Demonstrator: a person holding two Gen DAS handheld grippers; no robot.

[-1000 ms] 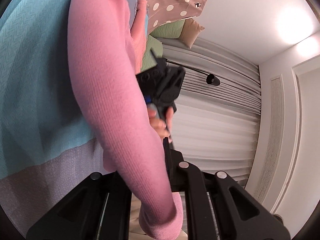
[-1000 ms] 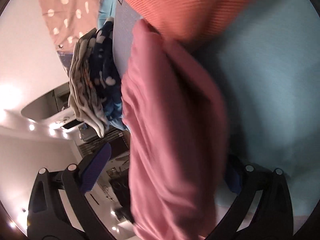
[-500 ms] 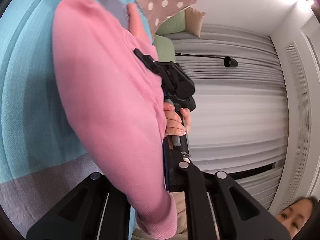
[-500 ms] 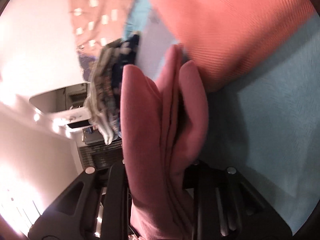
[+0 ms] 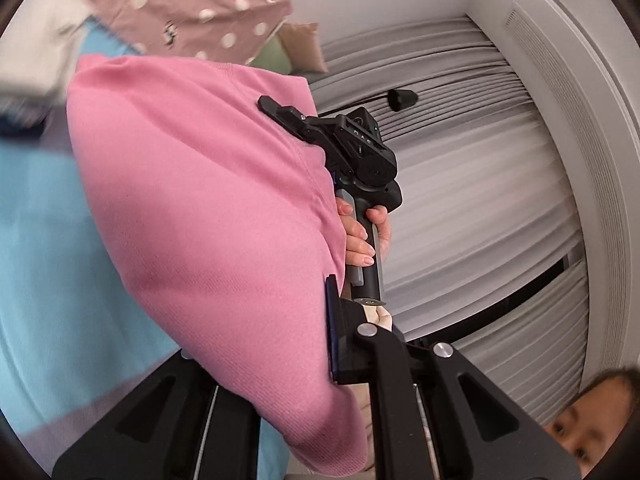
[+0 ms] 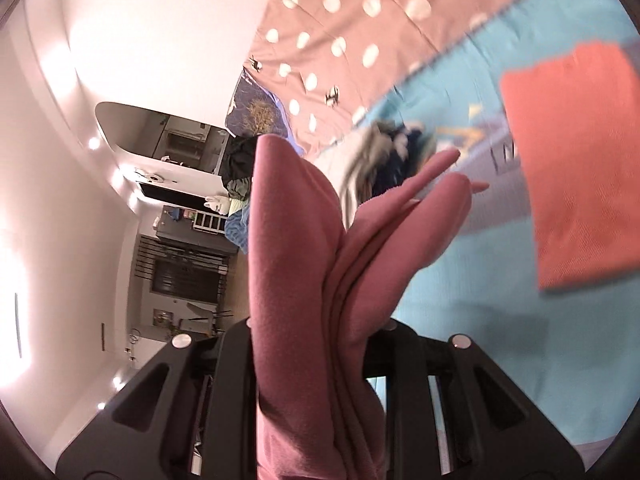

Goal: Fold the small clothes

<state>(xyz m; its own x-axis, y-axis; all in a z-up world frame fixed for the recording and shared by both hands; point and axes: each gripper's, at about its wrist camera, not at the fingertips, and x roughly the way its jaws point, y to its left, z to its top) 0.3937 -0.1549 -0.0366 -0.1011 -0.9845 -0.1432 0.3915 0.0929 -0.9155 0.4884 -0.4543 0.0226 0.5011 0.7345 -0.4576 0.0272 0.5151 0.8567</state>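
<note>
A pink knit garment (image 5: pixel 208 216) hangs lifted between both grippers. My left gripper (image 5: pixel 288 364) is shut on one edge of it; the cloth covers the left finger. In the right wrist view my right gripper (image 6: pixel 316 344) is shut on a bunched fold of the same pink garment (image 6: pixel 296 264), which stands up in layers between the fingers. The right gripper's body (image 5: pixel 356 152), held by a hand, shows in the left wrist view beside the garment's far edge.
A light blue blanket (image 6: pixel 460 292) covers the bed. A folded orange garment (image 6: pixel 576 160) lies on it to the right. A heap of unfolded clothes (image 6: pixel 392 152) lies further back. A brown polka-dot cover (image 6: pixel 344 24) lies beyond. Grey curtains (image 5: pixel 480 200) hang behind.
Both grippers have lifted and swung with the pink garment; it now spreads wider in the left view. My right gripper closed on it and pulled back from the orange garment.
</note>
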